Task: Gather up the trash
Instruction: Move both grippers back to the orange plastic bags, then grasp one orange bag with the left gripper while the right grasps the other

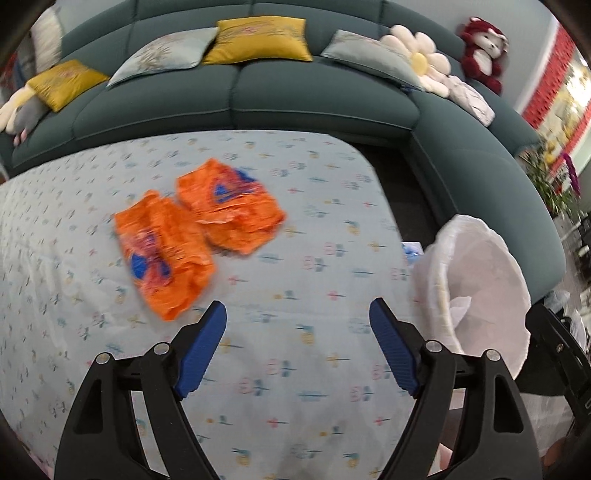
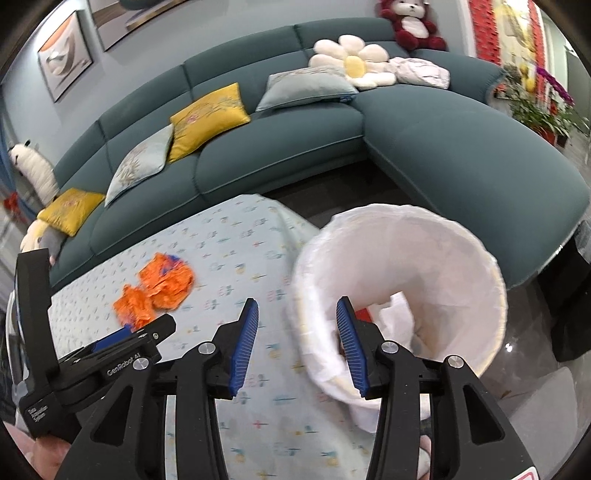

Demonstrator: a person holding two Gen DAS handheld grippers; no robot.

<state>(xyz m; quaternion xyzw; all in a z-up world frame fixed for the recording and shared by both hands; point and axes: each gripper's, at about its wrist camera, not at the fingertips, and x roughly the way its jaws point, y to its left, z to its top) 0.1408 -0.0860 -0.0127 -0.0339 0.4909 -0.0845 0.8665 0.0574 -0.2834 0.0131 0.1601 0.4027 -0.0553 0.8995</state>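
Two crumpled orange wrappers lie side by side on a table with a pale blue patterned cloth (image 1: 295, 258): a near one (image 1: 164, 254) and a far one (image 1: 231, 208). They also show in the right wrist view (image 2: 155, 291). My left gripper (image 1: 297, 314) is open and empty above the cloth, just right of the near wrapper. A white-lined trash bin (image 2: 402, 288) stands at the table's right edge, with white crumpled paper inside (image 2: 397, 314). My right gripper (image 2: 297, 314) is open and empty, over the bin's near rim. The left gripper's body (image 2: 92, 354) shows at lower left.
A teal sectional sofa (image 2: 280, 147) curves behind and right of the table, with yellow and grey cushions, a flower pillow (image 2: 351, 61) and a red plush bear (image 2: 412, 26). A small blue item (image 1: 412, 251) lies near the bin. Dark floor lies between table and sofa.
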